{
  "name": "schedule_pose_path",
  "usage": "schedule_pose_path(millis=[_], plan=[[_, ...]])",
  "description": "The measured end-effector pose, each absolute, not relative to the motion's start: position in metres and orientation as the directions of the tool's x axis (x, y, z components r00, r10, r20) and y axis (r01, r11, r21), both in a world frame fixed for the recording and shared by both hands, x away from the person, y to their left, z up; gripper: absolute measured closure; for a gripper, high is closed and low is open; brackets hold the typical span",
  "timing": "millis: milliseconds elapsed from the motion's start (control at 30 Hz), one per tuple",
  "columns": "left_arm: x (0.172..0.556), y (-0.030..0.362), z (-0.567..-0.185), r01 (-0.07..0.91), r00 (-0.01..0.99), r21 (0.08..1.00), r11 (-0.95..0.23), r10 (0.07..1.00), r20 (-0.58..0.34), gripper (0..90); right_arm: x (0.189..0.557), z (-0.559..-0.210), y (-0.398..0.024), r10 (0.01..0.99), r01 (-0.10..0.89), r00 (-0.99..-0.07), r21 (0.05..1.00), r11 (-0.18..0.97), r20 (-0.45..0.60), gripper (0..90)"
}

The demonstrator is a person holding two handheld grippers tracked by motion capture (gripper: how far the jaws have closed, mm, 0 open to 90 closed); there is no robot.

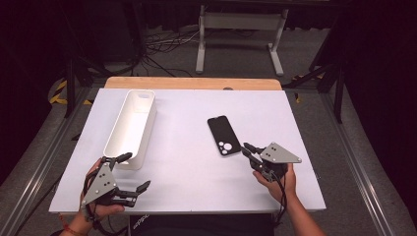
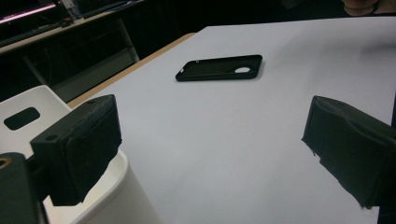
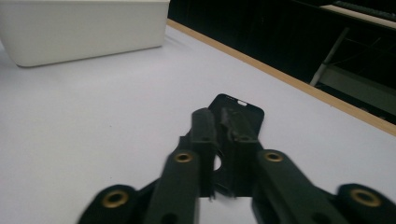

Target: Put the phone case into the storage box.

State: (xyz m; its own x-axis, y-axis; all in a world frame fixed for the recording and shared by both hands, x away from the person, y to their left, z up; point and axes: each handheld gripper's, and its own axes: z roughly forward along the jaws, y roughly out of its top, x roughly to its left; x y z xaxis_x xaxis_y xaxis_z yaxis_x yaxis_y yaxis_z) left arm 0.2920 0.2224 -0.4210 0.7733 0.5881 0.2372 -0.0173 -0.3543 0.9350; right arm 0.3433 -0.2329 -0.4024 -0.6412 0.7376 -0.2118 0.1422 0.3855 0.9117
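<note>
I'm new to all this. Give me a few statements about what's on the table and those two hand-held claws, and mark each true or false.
1. The phone case lies flat on the white table. True.
2. The case sits inside the white bin. False: it lies on the table, well apart from the bin.
3. The left gripper has its jaws wide apart with nothing between them. True.
4. The right gripper stands wide open. False: its jaws are closed together, right at the case's near end.
5. The bin is tipped on its side. False: it stands upright, open side up.
</note>
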Motion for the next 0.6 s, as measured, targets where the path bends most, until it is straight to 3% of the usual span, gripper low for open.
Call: schedule_pose_path(millis=[367,600], plan=[[0.293,0.223,-0.422,-0.016,0.774,0.931,-0.363,0.585,0.242,5.9,0.372,-0.401,-0.217,0.767,0.253,-0.625,0.892,0.374,-0.144,90.0],[0.293,0.223,-0.423,-0.021,0.777,0.931,-0.365,0.58,0.245,5.9,0.397,-0.398,-0.207,0.775,0.27,-0.607,0.871,0.411,-0.178,90.0]])
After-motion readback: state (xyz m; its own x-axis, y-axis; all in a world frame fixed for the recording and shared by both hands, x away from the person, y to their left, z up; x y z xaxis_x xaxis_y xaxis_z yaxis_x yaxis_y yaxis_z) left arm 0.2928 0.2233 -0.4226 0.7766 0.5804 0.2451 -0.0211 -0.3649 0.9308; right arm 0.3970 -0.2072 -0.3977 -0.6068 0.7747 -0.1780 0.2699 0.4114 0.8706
